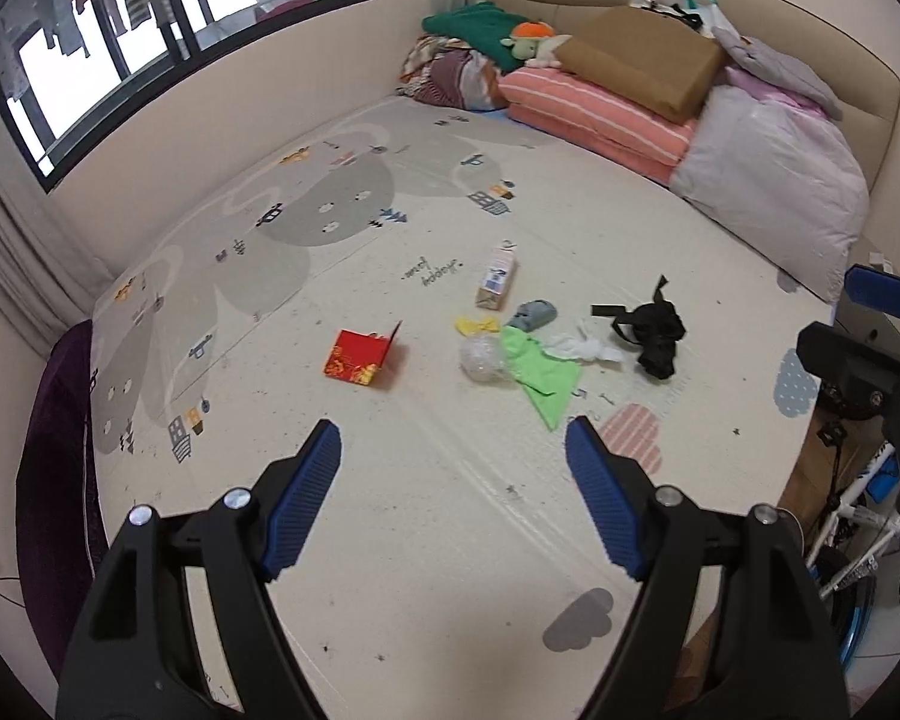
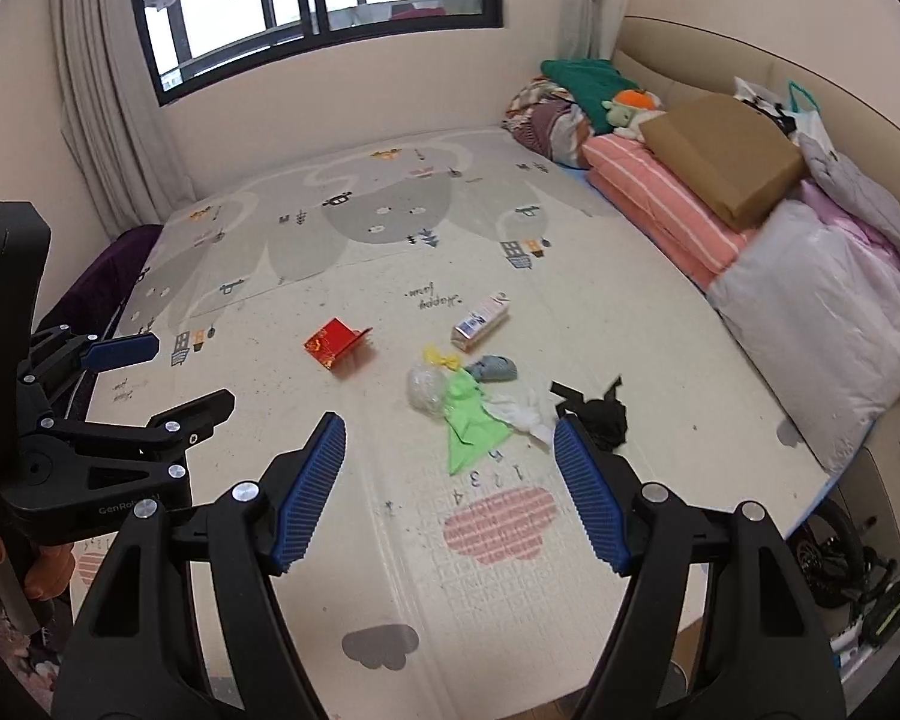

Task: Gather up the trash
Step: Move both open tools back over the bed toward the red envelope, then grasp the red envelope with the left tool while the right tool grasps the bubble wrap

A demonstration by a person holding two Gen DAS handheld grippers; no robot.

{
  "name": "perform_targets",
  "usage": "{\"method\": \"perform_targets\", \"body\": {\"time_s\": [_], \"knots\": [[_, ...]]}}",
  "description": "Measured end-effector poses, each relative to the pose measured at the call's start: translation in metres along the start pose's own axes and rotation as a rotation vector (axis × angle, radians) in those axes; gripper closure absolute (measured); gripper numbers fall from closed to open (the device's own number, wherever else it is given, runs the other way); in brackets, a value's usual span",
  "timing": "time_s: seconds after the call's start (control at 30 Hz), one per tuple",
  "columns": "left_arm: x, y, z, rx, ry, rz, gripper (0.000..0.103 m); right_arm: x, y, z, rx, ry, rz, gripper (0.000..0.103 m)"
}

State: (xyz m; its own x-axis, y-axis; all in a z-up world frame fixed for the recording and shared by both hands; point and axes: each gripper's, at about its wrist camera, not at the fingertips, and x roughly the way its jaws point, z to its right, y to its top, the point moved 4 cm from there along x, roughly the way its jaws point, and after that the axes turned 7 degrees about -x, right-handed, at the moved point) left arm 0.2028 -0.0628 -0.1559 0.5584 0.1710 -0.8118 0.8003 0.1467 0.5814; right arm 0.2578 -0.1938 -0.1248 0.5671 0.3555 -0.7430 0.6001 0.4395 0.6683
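Both hand-held grippers hung released and empty above the cream patterned play mat (image 1: pixel 426 540) on the bed: the left hand-held gripper (image 1: pixel 453 450) and the right hand-held gripper (image 2: pixel 450 444), blue pads wide apart. The trash lay mid-mat, toward twelve o'clock of the left pads: a red printed paper box (image 1: pixel 360 357), a pale drink carton (image 1: pixel 496 279), a crumpled clear plastic wrap (image 1: pixel 482 357) touching a green paper sheet (image 1: pixel 540 375). At three o'clock of the sheet lay a white tissue (image 1: pixel 585 348) and a black strap bundle (image 1: pixel 654 333).

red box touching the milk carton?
No, in the left wrist view the red box lies apart from the milk carton, with bare mat between them.
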Motion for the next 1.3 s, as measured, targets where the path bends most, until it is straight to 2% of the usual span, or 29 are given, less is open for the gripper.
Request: {"method": "perform_targets", "body": {"time_s": [0.27,0.53,0.87,1.1,1.3], "knots": [[0.046,0.023,-0.045,-0.027,0.014,0.010,0.026,0.066,0.048,-0.045,-0.059,0.044,-0.015,0.033],[0.124,0.031,-0.066,-0.037,0.040,-0.010,0.026,0.161,0.058,-0.052,-0.109,0.078,-0.065,0.033],[0.246,0.031,-0.069,0.010,0.063,-0.053,0.026,0.301,0.034,-0.034,-0.111,0.089,-0.153,0.033],[0.318,0.021,-0.079,0.032,0.094,-0.075,0.026,0.366,0.016,-0.027,-0.136,0.095,-0.188,0.033],[0.364,0.016,-0.083,0.032,0.106,-0.085,0.026,0.402,0.003,-0.027,-0.150,0.099,-0.205,0.032]]}}
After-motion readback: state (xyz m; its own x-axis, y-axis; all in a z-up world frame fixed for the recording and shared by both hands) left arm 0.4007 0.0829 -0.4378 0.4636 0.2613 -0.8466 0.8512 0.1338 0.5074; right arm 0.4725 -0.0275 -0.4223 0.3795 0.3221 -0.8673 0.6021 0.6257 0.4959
